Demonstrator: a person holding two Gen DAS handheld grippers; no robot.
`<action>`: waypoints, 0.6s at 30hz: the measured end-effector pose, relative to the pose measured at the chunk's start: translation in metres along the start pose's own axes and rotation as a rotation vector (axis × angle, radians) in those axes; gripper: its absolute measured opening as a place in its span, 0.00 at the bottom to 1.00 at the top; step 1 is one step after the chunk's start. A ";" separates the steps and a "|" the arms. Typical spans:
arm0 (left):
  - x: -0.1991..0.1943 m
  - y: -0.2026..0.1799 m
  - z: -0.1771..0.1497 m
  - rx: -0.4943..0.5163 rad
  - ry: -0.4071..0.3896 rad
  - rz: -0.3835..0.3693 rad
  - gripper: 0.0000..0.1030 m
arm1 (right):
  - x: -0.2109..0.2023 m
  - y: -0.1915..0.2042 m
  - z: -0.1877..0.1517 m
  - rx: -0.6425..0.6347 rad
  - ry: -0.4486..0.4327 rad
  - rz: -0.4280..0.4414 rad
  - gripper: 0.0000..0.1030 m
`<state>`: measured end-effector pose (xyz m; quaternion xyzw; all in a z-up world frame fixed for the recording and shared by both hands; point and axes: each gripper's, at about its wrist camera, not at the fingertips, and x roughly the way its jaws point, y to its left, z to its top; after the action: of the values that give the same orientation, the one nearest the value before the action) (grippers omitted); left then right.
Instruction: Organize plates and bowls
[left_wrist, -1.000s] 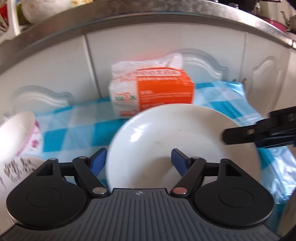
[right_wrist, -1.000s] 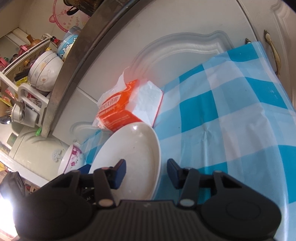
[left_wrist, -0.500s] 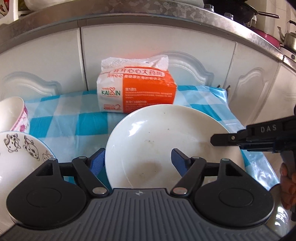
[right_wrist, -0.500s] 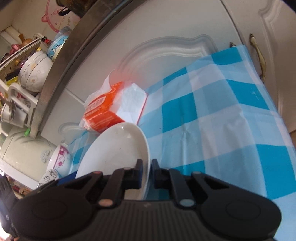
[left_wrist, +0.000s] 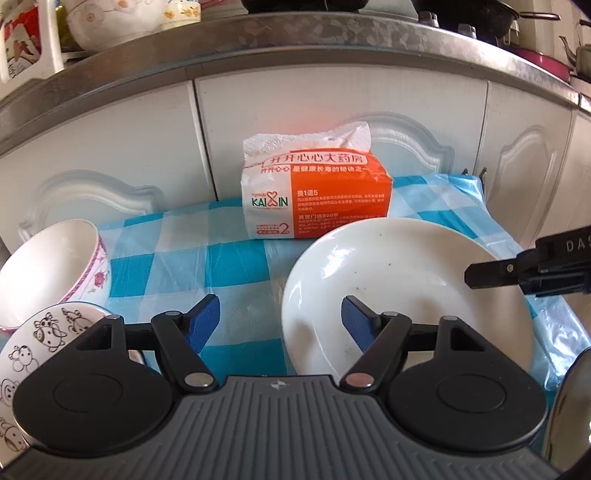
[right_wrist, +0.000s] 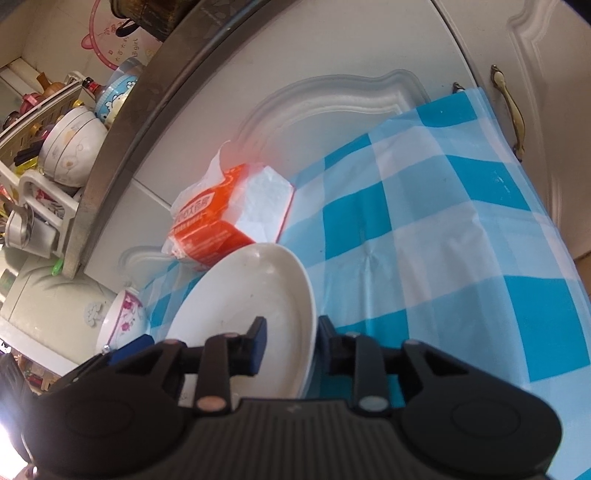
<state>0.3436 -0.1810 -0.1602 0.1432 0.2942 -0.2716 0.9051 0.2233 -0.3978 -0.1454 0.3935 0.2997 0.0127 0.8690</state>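
A white plate (left_wrist: 399, 284) lies on the blue checked cloth (left_wrist: 236, 266). My right gripper (right_wrist: 290, 341) straddles its right rim (right_wrist: 308, 332), jaws a little apart on either side; it reaches in from the right in the left wrist view (left_wrist: 517, 273). My left gripper (left_wrist: 280, 317) is open and empty, hovering over the cloth beside the plate's left edge. A pink-flowered bowl (left_wrist: 55, 266) and a cartoon-cow bowl (left_wrist: 40, 354) sit at the left; the flowered bowl also shows in the right wrist view (right_wrist: 122, 321).
An orange and white tissue pack (left_wrist: 314, 195) stands behind the plate against white cabinet doors (left_wrist: 332, 110). A steel counter edge (left_wrist: 258, 48) overhangs, with a dish rack of bowls (right_wrist: 66, 147) on it. The cloth's right edge (right_wrist: 517, 177) drops by a door handle (right_wrist: 511, 110).
The right gripper's jaws, nearly closed on the plate rim half a second ago, have spread apart. The left gripper has pulled back and shifted left, off the plate.
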 end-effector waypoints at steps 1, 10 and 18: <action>-0.003 0.000 0.000 -0.004 -0.009 -0.004 0.88 | -0.001 0.001 -0.001 -0.003 -0.001 -0.002 0.32; 0.003 -0.015 0.003 -0.013 0.004 -0.011 0.87 | -0.004 0.004 -0.003 -0.013 -0.009 -0.011 0.39; 0.026 -0.015 0.000 -0.049 0.073 0.005 0.78 | -0.005 0.003 -0.004 -0.005 -0.016 0.011 0.47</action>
<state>0.3523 -0.2040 -0.1779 0.1314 0.3333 -0.2565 0.8977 0.2179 -0.3945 -0.1428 0.3930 0.2907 0.0153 0.8722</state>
